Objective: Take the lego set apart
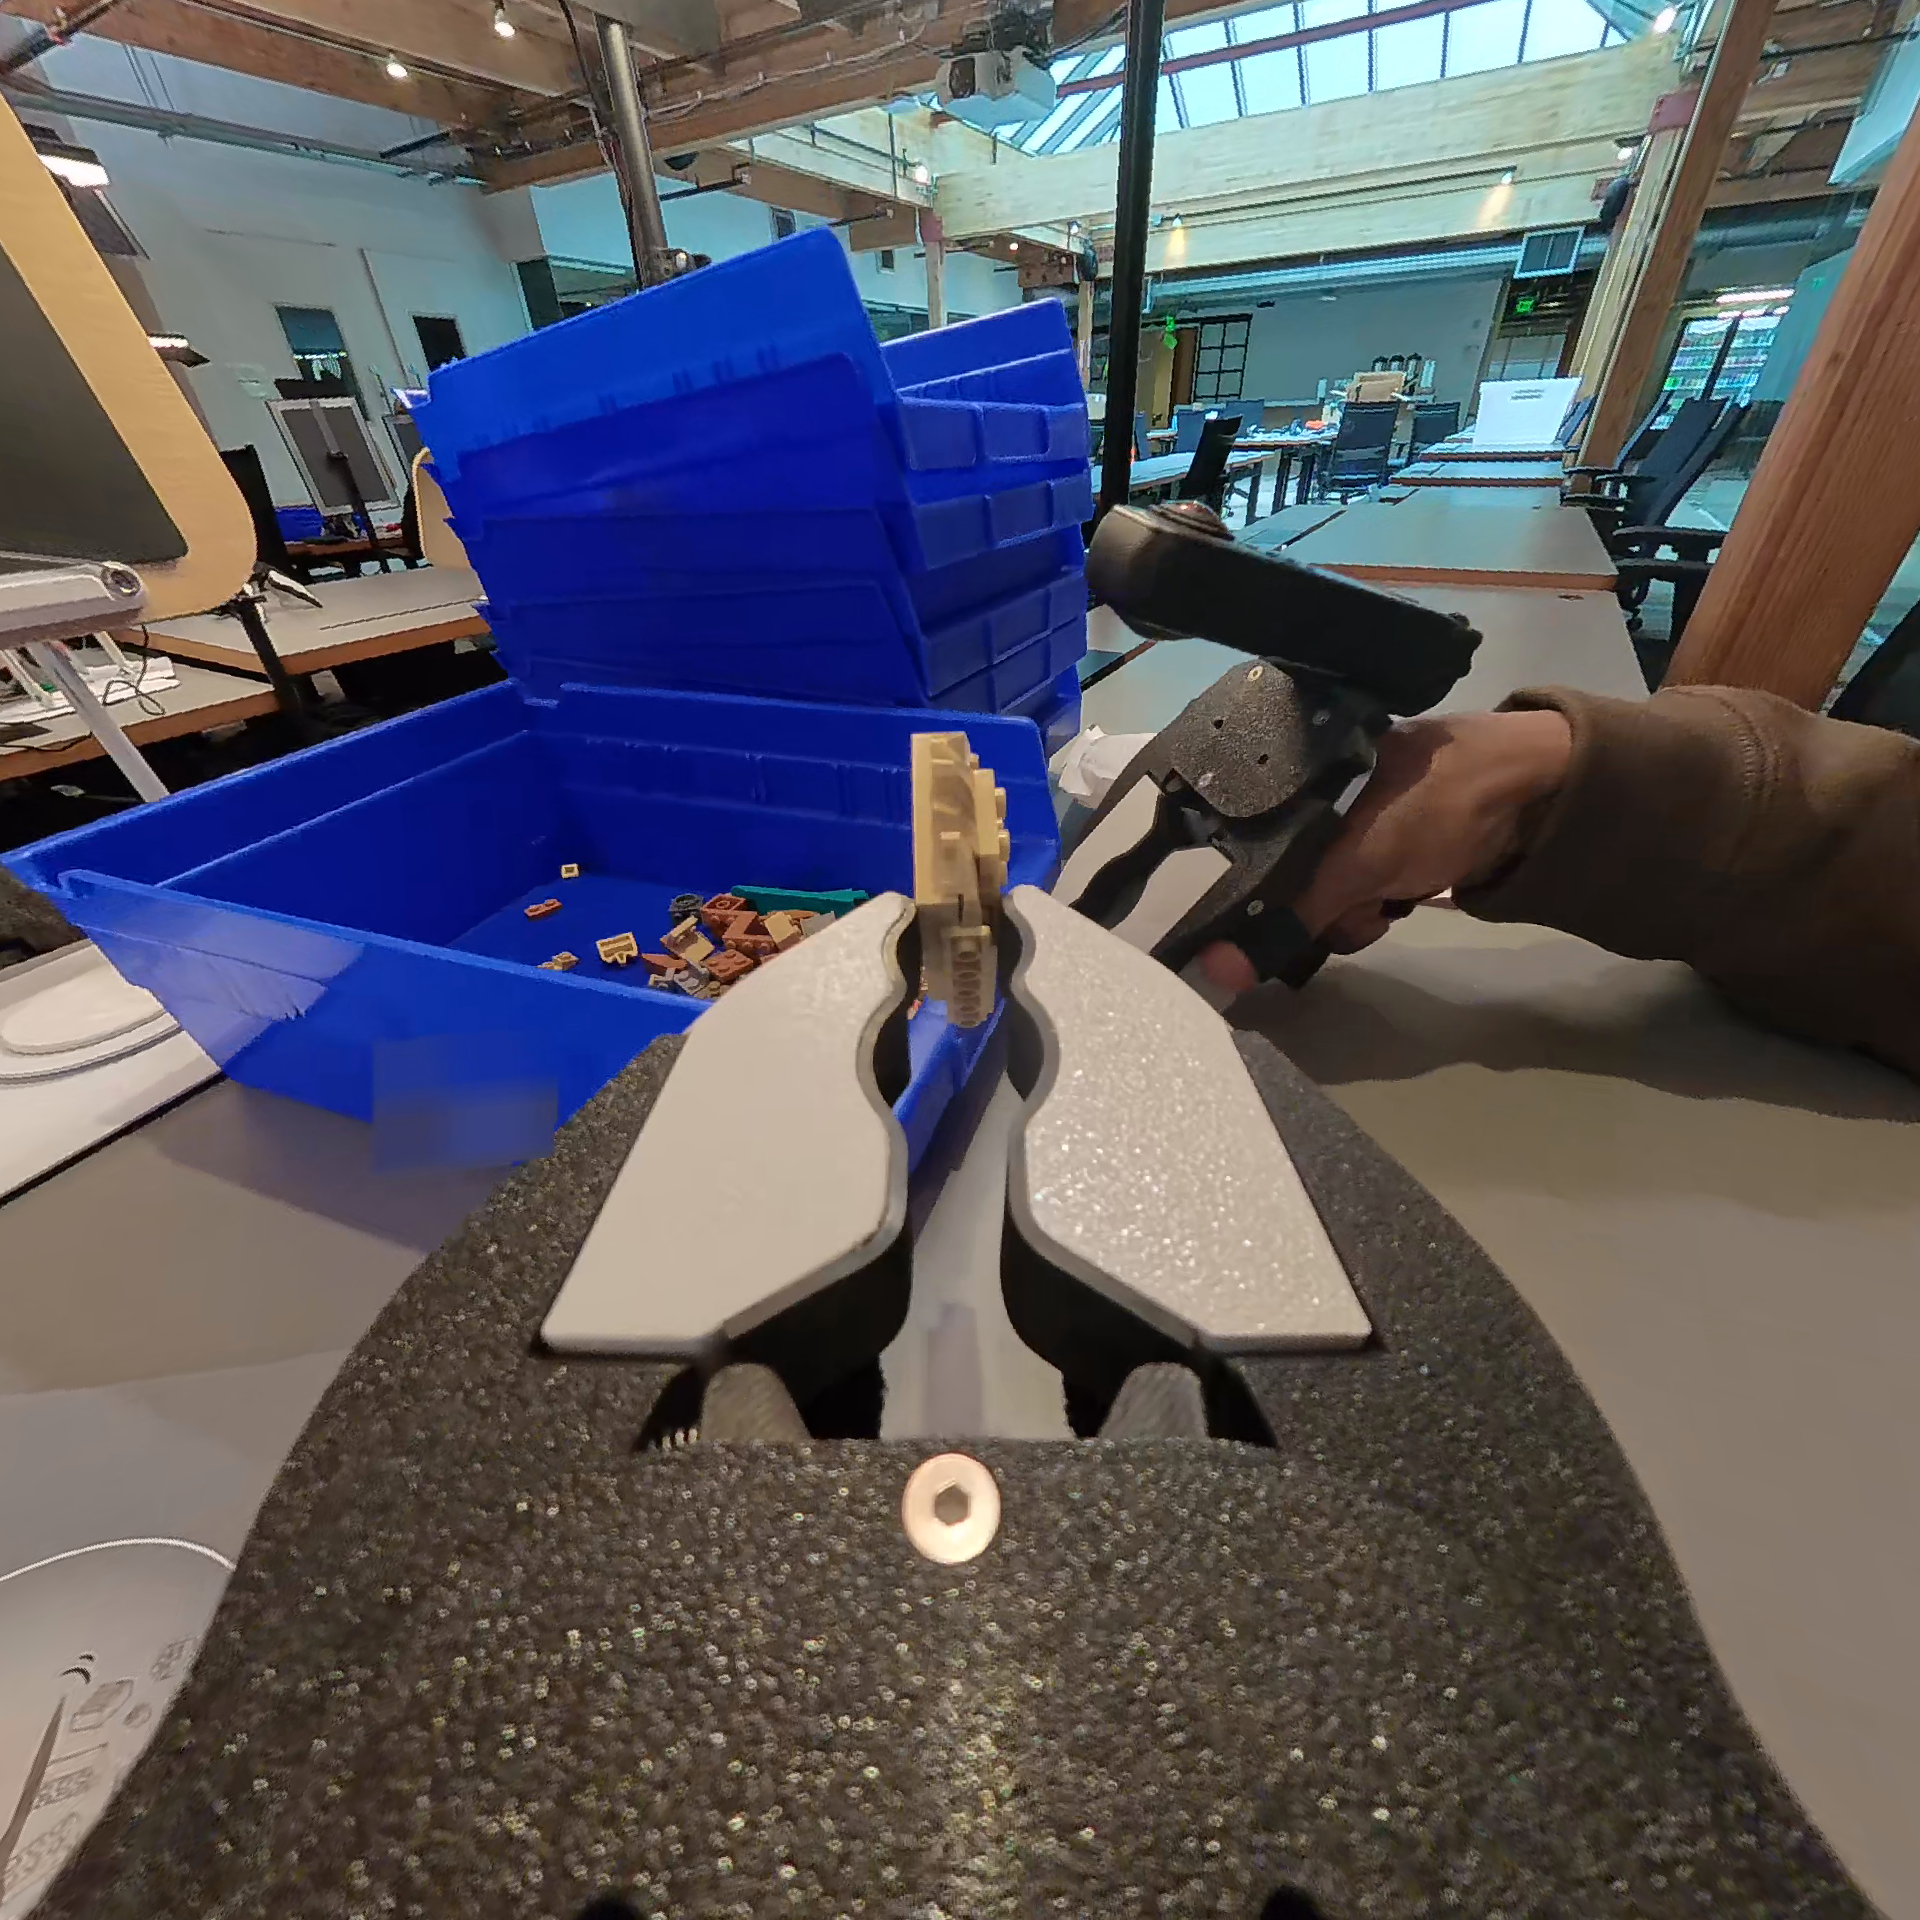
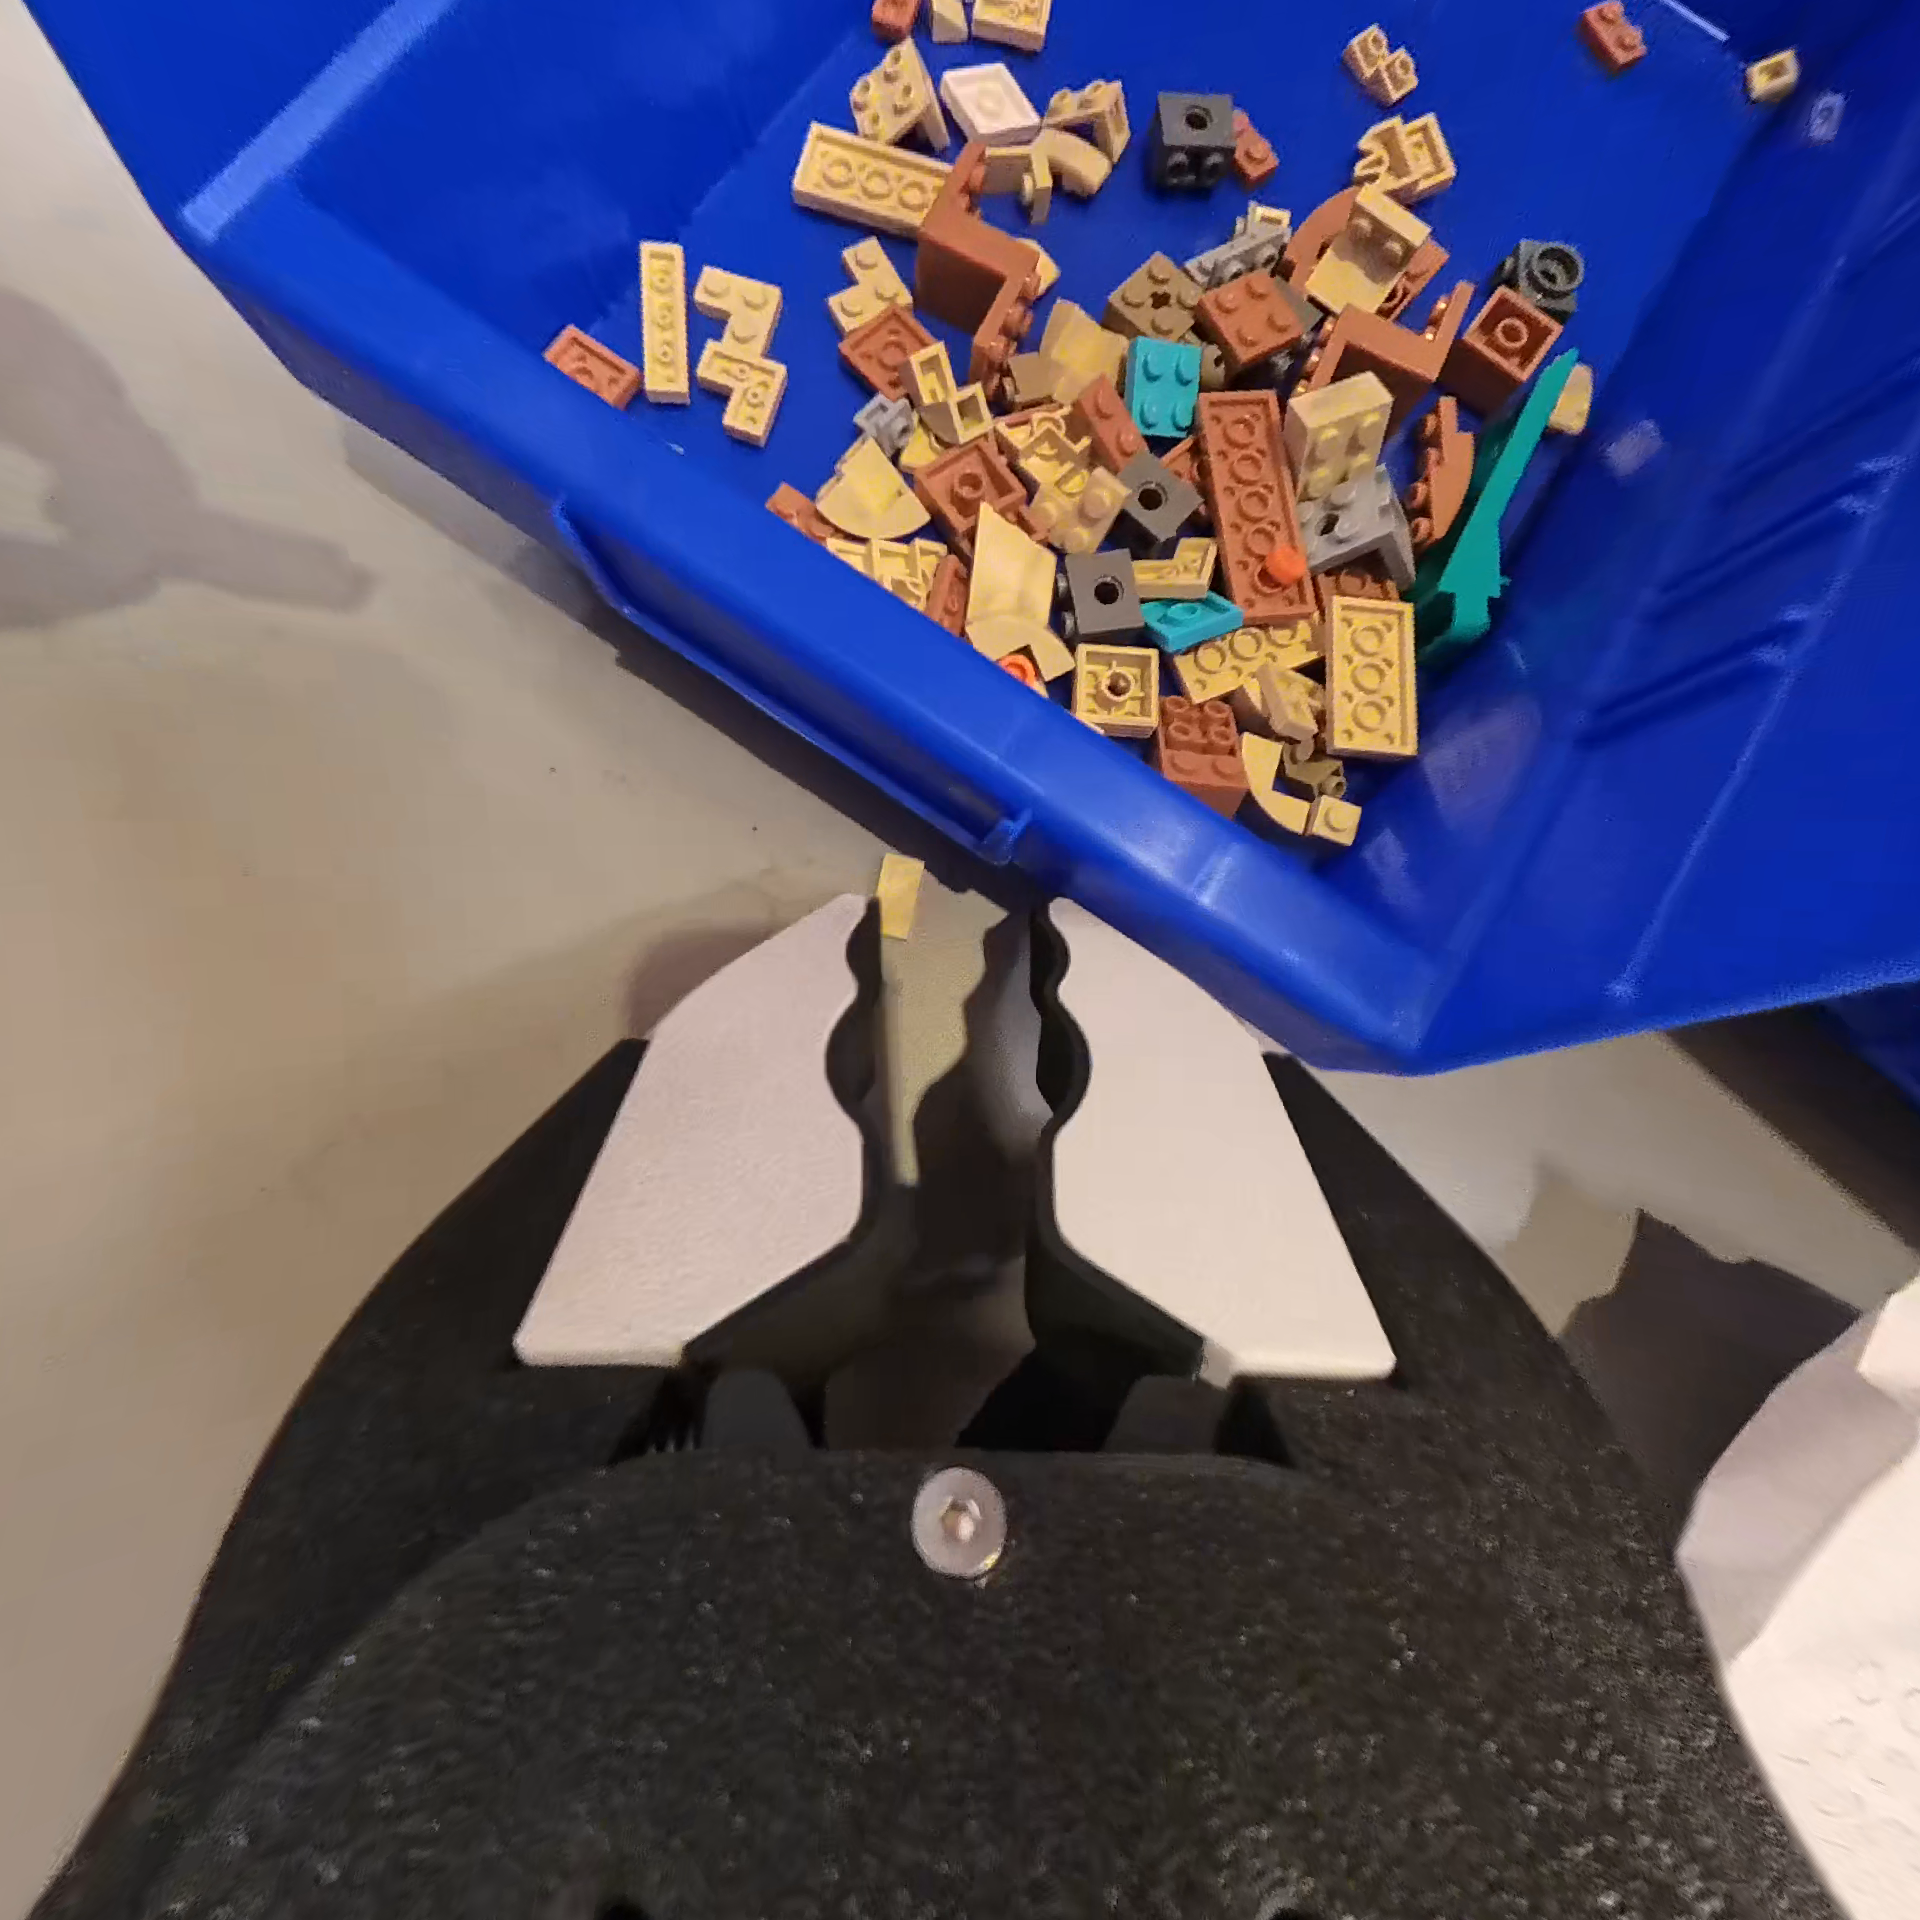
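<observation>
Open-plan office: rows of desks (image 1: 1455, 540), office chairs (image 1: 1361, 447), exposed timber beams (image 1: 1278, 177).

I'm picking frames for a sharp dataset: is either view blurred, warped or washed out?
Left wrist view: sharp on the tan brick assembly, with wide-angle bending of the room's beams. Right wrist view: the blue bin and its bricks are sharp, a small tan piece at the tool tips is smeared, and soft shadows lie on the table.

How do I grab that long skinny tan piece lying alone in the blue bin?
Probably from above: pinch the long tan plate across its narrow width, mid-length. It lies flat on the floor of the blue bin, with its long sides mostly clear.
</observation>
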A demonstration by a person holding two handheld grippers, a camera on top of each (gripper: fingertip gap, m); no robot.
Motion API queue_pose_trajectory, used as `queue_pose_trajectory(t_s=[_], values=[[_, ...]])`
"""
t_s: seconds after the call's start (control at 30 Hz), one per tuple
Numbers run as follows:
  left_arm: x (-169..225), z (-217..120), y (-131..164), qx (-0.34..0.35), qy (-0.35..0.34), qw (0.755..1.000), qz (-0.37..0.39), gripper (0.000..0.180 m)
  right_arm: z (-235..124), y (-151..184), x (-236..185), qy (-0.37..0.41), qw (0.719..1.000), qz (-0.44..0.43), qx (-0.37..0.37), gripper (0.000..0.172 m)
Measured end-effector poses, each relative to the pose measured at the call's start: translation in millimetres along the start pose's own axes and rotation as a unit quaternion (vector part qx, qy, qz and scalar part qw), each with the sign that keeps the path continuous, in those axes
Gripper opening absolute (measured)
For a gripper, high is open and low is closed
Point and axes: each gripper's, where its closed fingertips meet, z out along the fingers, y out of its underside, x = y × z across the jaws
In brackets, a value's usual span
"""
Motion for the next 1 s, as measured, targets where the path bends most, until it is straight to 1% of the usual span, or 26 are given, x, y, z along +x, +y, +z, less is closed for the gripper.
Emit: queue_pose_trajectory(t_s=[0.13,0.23,0.3,0.37,0.47,0.63,0.7,0.77,0.83,0.93,1.0], values=[[2.3,0.8,-0.4,-0.001,0.003,1.000,0.003,0.013,0.4,-0.6,-1.8,-0.025,0.999,0.035,0.006,0.029],[1.9,-0.3,-1.9,0.001,0.001,1.000,0.006,0.013,3.1,1.1,-4.8,-0.016,1.000,0.026,-0.001,0.033],[0.8,-1.3,-4.0,0.006,-0.001,1.000,0.004,0.013,4.3,0.8,-8.9,-0.012,1.000,0.019,-0.006,0.034],[0.3,-1.7,-4.6,0.007,-0.002,1.000,0.003,0.013,6.1,2.5,-7.0,0.015,1.000,0.004,-0.018,0.027],[0.7,-1.6,-5.3,0.009,-0.001,1.000,0.004,0.013,8.3,1.2,-9.0,0.029,0.999,-0.006,-0.032,0.008],[0.3,-3.3,-8.6,0.015,-0.003,1.000,0.004,0.013,8.8,1.0,-9.4,0.045,0.997,-0.017,-0.056,0.007],[-0.6,-4.6,-10.6,0.020,-0.004,1.000,0.002,0.013,7.9,1.4,-12.6,0.028,0.998,-0.014,-0.050,0.006],[-1.9,-5.6,-12.2,0.023,-0.006,1.000,0.000,0.013,2.6,1.3,-20.3,-0.004,0.999,-0.005,-0.037,0.007],[-3.1,-6.2,-13.4,0.025,-0.007,1.000,-0.002,0.013,-10.9,-6.8,-26.7,-0.027,1.000,-0.005,-0.008,0.007],[-4.0,-6.2,-13.7,0.027,-0.008,1.000,-0.004,0.013,-42.0,-42.2,-39.7,-0.081,0.994,0.000,0.076,0.007],[-4.2,-5.5,-12.5,0.026,-0.007,1.000,-0.006,0.013,-55.5,-74.1,-27.6,-0.064,0.988,0.021,0.136,0.007]])
